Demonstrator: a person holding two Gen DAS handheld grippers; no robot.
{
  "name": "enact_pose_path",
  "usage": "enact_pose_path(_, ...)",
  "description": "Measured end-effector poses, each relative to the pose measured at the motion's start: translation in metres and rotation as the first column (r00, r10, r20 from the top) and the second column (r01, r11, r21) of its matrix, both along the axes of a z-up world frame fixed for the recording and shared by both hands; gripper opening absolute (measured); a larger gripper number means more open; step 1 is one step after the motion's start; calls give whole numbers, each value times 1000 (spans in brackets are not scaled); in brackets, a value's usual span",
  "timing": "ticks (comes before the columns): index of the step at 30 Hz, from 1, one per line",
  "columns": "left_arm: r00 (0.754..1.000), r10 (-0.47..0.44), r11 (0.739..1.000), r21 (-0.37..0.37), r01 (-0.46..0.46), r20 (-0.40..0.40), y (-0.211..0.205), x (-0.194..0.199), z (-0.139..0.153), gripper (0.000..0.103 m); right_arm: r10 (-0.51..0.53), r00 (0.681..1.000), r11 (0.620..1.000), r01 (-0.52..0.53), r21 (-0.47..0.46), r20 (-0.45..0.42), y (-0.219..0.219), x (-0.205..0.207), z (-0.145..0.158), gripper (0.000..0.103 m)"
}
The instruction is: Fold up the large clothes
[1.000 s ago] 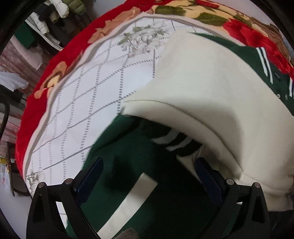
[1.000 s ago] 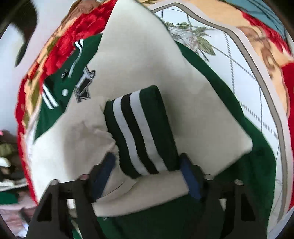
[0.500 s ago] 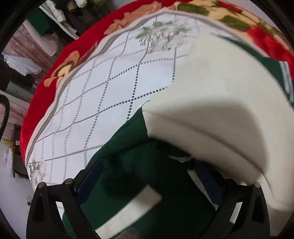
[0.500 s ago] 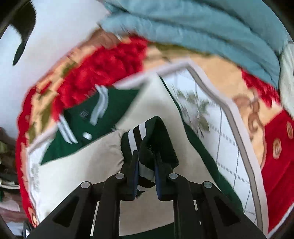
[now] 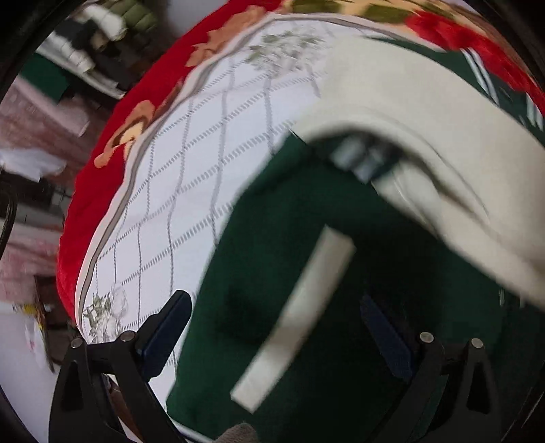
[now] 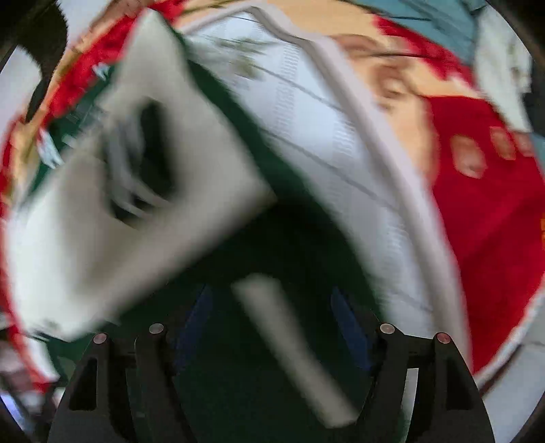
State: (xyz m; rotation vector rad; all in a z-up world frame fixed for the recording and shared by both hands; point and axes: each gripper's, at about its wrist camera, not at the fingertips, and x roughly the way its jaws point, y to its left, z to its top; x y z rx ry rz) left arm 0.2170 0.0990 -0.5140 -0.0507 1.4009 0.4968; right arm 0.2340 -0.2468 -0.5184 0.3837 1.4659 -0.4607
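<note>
A green varsity jacket (image 5: 272, 259) with cream sleeves (image 5: 442, 143) lies on the bed, both sleeves folded across its body. A cream stripe (image 5: 299, 320) crosses the green hem. My left gripper (image 5: 276, 306) is open, its jaws wide apart over the green hem. In the blurred right wrist view the same jacket (image 6: 306, 231) and a cream sleeve (image 6: 136, 218) with its striped cuff (image 6: 143, 170) show. My right gripper (image 6: 272, 303) is open and empty over the hem stripe (image 6: 289, 347).
The jacket lies on a white quilted bedspread (image 5: 190, 191) with a red floral border (image 5: 112, 143). Stacked clothes (image 5: 102, 41) sit beyond the bed's left edge. A blue quilt (image 6: 436, 20) is piled at the far right of the bed.
My right gripper has let go of the striped cuff and opened, dropping back toward the hem. The sleeve now rests on the jacket. My left gripper stayed open and shifted slightly.
</note>
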Motion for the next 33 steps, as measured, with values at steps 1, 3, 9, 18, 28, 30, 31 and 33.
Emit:
enact_pose_path(1, 1000, -22, 1000, 4, 22, -9, -9, -3, -2, 103, 0, 999, 999, -2, -53, -39, -5, -10, -7, 74)
enact_pose_path(3, 997, -66, 998, 0, 66, -31, -25, -7, -9, 103, -18, 996, 998, 12, -68, -83, -19, -26, -26, 73)
enact_pose_path(9, 989, -143, 990, 11, 144, -25, -47, -8, -11, 103, -189, 981, 952, 192, 240, -34, -42, -54, -43, 17)
enact_pose_path(18, 978, -209, 978, -6, 209, 8, -74, -4, 5, 103, -110, 987, 982, 126, 141, -116, -51, -55, -34, 36)
enact_pose_path(28, 943, -303, 948, 56, 313, -140, -71, -42, -35, 103, 259, 965, 869, -218, 444, -32, 140, -57, -53, 76)
enact_pose_path(30, 940, -298, 952, 26, 306, -165, -62, -53, -46, 103, 356, 932, 893, -319, 319, -65, 177, -66, -68, 67)
enact_pose_path(31, 943, -291, 955, 7, 296, -163, -55, -58, -47, 103, 378, 923, 899, -347, 266, -77, 182, -73, -71, 60)
enact_pose_path(33, 935, -316, 946, 30, 324, -161, -47, -63, -44, 103, 355, 931, 917, -330, 223, -82, 189, -79, -72, 42)
